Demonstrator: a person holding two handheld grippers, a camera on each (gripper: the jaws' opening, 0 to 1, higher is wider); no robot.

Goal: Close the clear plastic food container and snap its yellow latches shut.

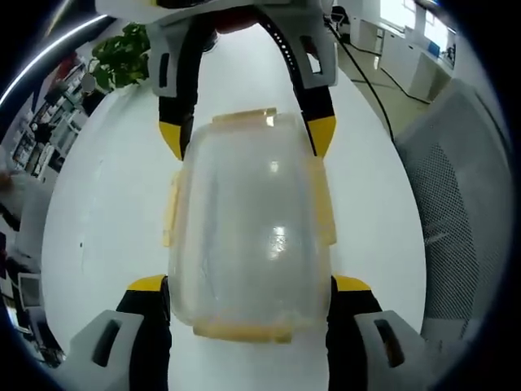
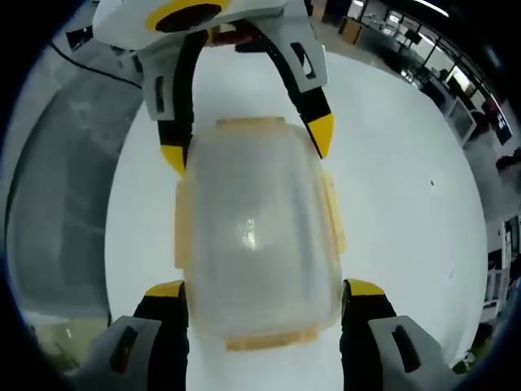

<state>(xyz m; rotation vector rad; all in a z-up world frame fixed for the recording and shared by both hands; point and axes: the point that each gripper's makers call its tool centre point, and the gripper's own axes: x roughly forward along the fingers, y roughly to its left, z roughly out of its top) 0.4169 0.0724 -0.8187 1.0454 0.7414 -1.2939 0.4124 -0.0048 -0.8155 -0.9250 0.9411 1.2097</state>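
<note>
A clear plastic food container (image 1: 248,236) lies on the white table (image 1: 106,228) with its lid on. Pale yellow latches (image 1: 170,210) sit on both long sides and both ends; the side ones flare slightly outward. My left gripper (image 1: 249,283) straddles the near end in the left gripper view, its yellow-tipped jaws pressed against both sides. From the opposite end, my right gripper (image 1: 247,137) holds the far corners the same way. In the right gripper view the container (image 2: 256,236) sits between the right gripper (image 2: 264,287) at the bottom and the left gripper (image 2: 247,142) at the top.
A grey mesh chair (image 1: 464,204) stands beside the table, also seen as the chair (image 2: 57,187). A green plant (image 1: 122,53) is at the far table edge, and a black cable (image 1: 366,73) runs across the floor. Office desks fill the background.
</note>
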